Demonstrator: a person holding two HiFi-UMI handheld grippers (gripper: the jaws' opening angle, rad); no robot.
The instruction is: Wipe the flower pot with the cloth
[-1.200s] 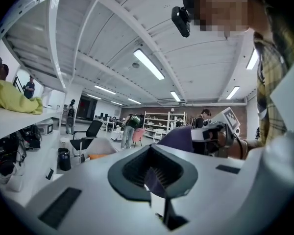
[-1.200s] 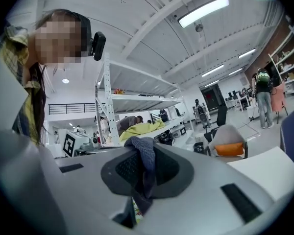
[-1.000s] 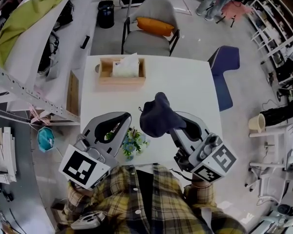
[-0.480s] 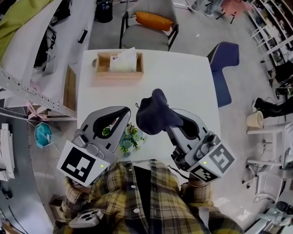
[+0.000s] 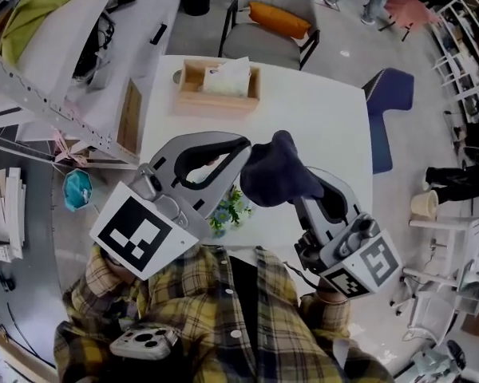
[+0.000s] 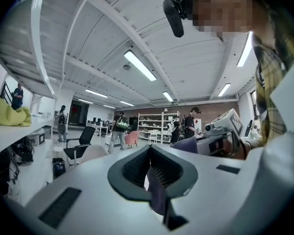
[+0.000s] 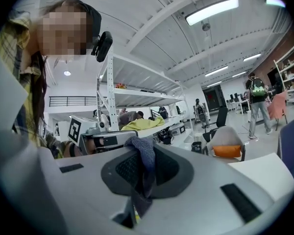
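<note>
Flower pot hidden beneath left gripper, only its flowers showing

No lettering or number can be read (the marker cubes show only square patterns).

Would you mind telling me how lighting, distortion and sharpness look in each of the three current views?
Head view: soft, even light; fisheye curves the room toward the edges; the dark cloth shows little fold detail. Left gripper view: black vignetted corners, a glaring ceiling strip light, the near jaws soft. Right gripper view: same vignette, a blown-out ceiling lamp, the cloth blurred up close.
</note>
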